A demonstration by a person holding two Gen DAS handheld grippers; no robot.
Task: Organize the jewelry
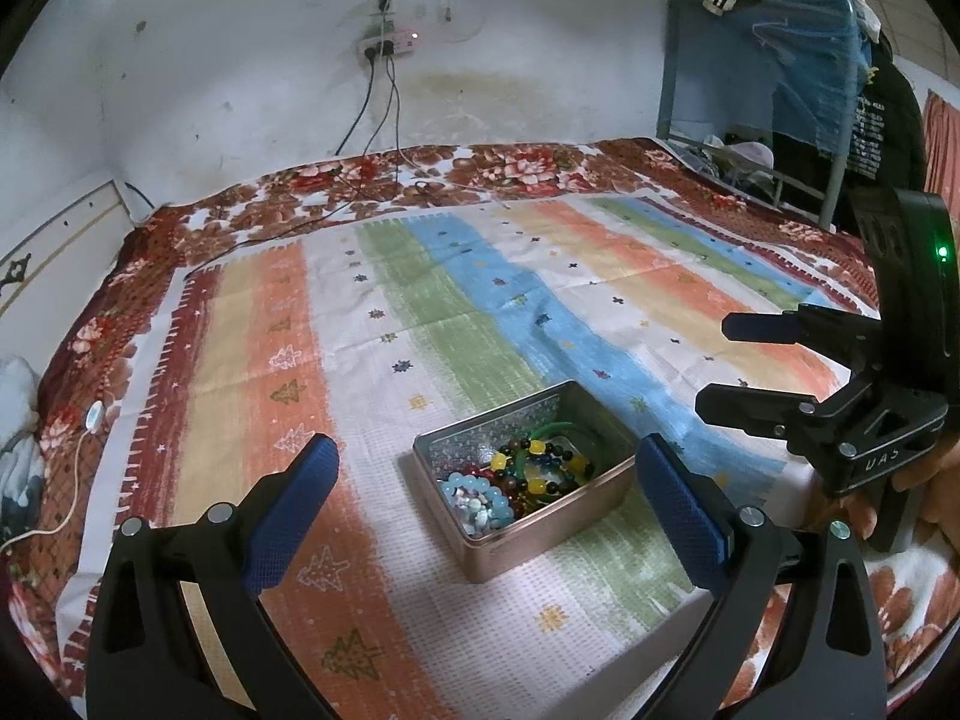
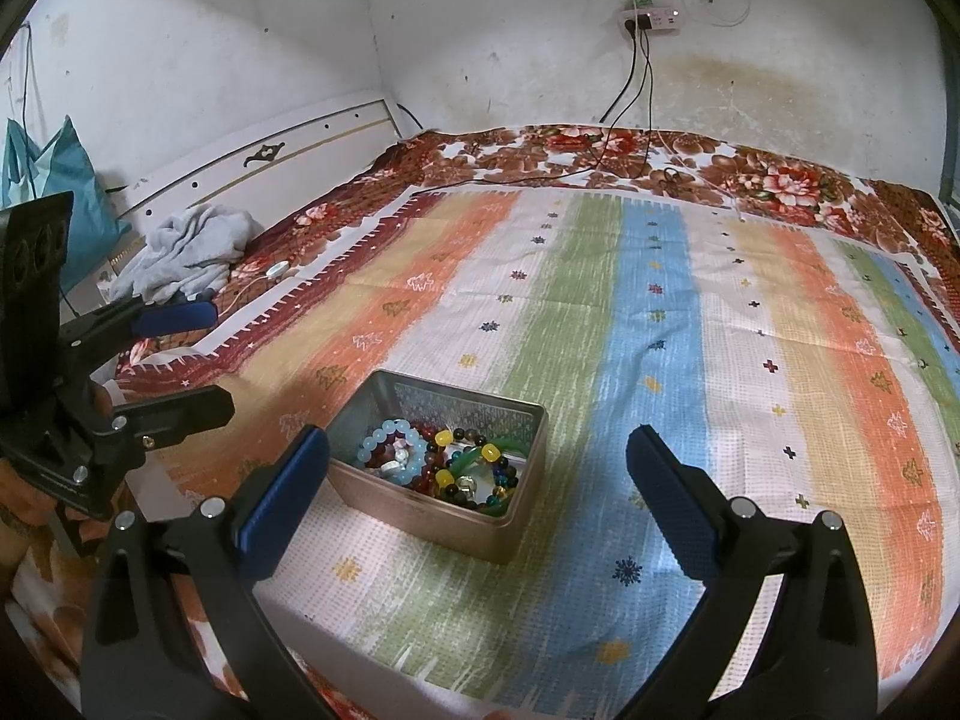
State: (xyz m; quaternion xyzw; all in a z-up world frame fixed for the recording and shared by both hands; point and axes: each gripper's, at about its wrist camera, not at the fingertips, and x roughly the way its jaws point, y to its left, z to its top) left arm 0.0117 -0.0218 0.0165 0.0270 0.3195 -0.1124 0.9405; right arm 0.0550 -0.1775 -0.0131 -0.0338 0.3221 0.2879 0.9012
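- Sitting on the striped cloth [image 1: 420,324] spread over the bed: open metal tin [image 1: 564,516] [image 2: 420,516], rectangular, no lid on it.
- Tin is holding the jewelry in a loose tangle: light-blue bead bracelet [image 1: 480,495] [image 2: 390,447] at one end, green bangle [image 1: 555,438] [image 2: 480,459] toward the other, yellow beads [image 1: 534,485] [image 2: 444,438] and dark multicolour beads mixed in between.
- Left claw [image 1: 486,510] is hovering near the tin, blue pads wide apart, gripping nothing; tin is showing between the fingers.
- Right claw [image 2: 477,492] is hovering too, fingers wide apart and empty, tin sitting toward its left finger.
- Each claw is showing in the other's camera, flanking the tin, neither touching it.
- Floral blanket [image 2: 750,180] is lying under the cloth; grey crumpled cloth [image 2: 180,252] is lying by the headboard.
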